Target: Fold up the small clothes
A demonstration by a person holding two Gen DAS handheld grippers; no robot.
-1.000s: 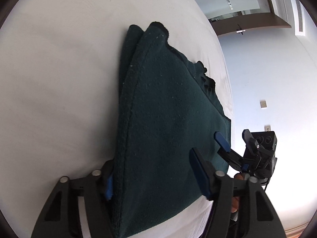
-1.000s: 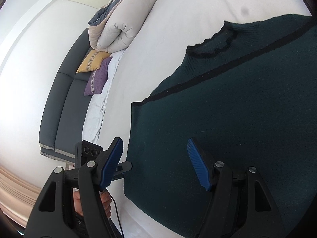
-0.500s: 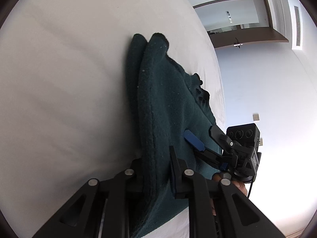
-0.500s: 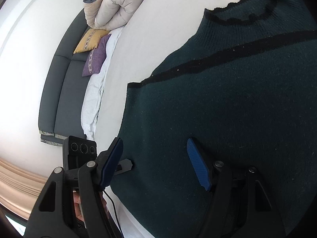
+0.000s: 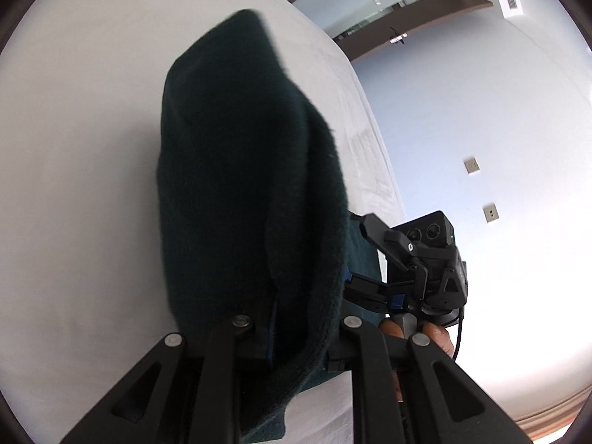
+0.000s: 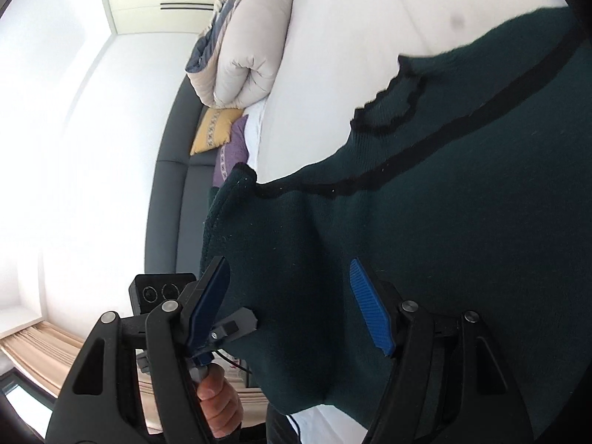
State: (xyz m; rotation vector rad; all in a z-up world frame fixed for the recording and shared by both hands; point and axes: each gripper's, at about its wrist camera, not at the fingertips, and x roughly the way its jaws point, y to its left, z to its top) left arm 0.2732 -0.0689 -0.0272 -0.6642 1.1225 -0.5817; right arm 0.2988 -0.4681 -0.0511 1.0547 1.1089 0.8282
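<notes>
The left gripper [image 5: 292, 329] is clamped on the dark green sweater's [image 6: 462, 192] edge, lifting it off the white bed [image 5: 74, 185]. The right gripper [image 6: 288, 303], at three o'clock of it, hovers with fingers wide, gripping nothing. Blurred, but the pinch looks shallow; the hem could slip out and spoil the fold.

A wide white bed [image 6: 351, 55] fills the middle of the room. Beside its far edge runs a dark grey sofa [image 6: 170, 199], carrying a rolled beige duvet [image 6: 244, 55] with a yellow cushion [image 6: 212, 129] and a purple cushion [image 6: 233, 151] just below it. On the bed's other side, a pale wall [image 5: 462, 118] bears two switch plates [image 5: 481, 188], near a brown-framed doorway [image 5: 392, 18]. Light is bright and even.
</notes>
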